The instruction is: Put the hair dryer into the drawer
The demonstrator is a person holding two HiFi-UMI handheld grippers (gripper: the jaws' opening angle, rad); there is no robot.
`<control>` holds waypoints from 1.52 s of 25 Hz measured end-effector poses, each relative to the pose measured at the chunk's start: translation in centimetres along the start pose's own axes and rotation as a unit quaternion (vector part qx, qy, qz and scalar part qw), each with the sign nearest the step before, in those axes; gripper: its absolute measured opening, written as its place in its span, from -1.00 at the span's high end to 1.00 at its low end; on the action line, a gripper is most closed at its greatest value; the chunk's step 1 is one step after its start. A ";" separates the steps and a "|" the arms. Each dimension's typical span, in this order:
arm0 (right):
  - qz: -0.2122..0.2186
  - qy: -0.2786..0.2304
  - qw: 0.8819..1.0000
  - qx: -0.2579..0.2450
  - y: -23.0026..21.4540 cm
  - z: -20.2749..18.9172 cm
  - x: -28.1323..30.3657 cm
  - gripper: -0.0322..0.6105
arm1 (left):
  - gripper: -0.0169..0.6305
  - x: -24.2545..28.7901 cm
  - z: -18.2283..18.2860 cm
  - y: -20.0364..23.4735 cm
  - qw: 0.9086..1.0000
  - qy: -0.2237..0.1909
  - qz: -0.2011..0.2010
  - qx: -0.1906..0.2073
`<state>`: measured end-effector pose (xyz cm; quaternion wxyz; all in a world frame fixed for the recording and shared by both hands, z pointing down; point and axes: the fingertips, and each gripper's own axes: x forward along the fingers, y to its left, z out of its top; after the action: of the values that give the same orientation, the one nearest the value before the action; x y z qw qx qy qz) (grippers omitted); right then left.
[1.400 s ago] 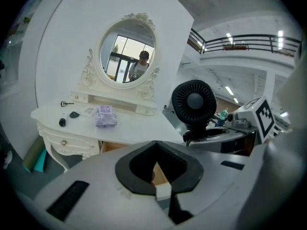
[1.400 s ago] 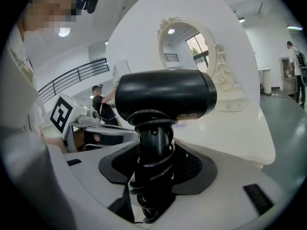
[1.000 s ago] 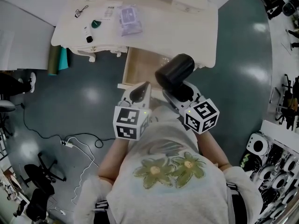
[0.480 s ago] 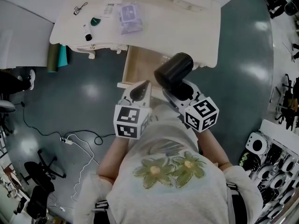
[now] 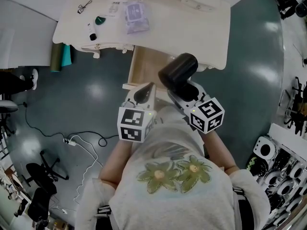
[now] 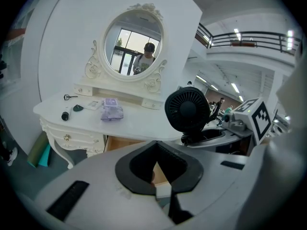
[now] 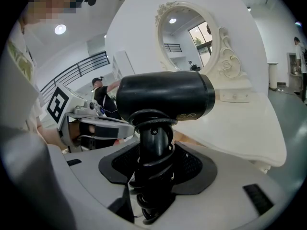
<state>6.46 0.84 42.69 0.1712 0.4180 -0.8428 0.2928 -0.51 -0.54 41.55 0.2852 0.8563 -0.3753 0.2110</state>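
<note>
right gripper [image 7: 153, 164] clamps the hair dryer [image 7: 163, 97] handle (left gripper [image 6: 158, 171] jaws together)

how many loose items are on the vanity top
5, all toward its left end: a purple packet, a white card, a dark green piece, a small black bottle nearest the front edge, and a thin black looped item farthest left. None seem hidden.

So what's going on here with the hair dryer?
A person holds a tool in each hand. The right tool is clamped on the handle of the hair dryer, holding it up by the open drawer of the table. The left tool is shut and empty beside it. Nothing has gone into the drawer yet.
</note>
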 end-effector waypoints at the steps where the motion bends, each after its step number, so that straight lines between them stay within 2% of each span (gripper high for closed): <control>1: 0.000 0.001 1.000 -0.001 -0.1 -0.1 0.1 0.24 | 0.92 0.0 0.0 0.1 1.000 0.001 0.001 0.000; 15: 0.004 0.025 0.999 -0.021 -0.7 -0.8 1.7 0.25 | 0.92 0.6 -1.2 0.6 1.000 0.025 -0.002 0.000; 20: 0.001 0.031 0.999 -0.031 -1.0 -0.8 2.0 0.25 | 0.92 0.9 -1.1 0.8 1.000 0.027 0.003 0.012; 38: 0.005 0.040 0.998 -0.043 -1.6 -1.7 3.3 0.24 | 0.92 1.5 -2.6 1.7 0.999 0.034 0.012 0.005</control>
<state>5.88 -0.85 46.32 0.2210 0.3939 -0.8491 0.2740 -1.24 -0.63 44.90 0.2909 0.8455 -0.3748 0.2450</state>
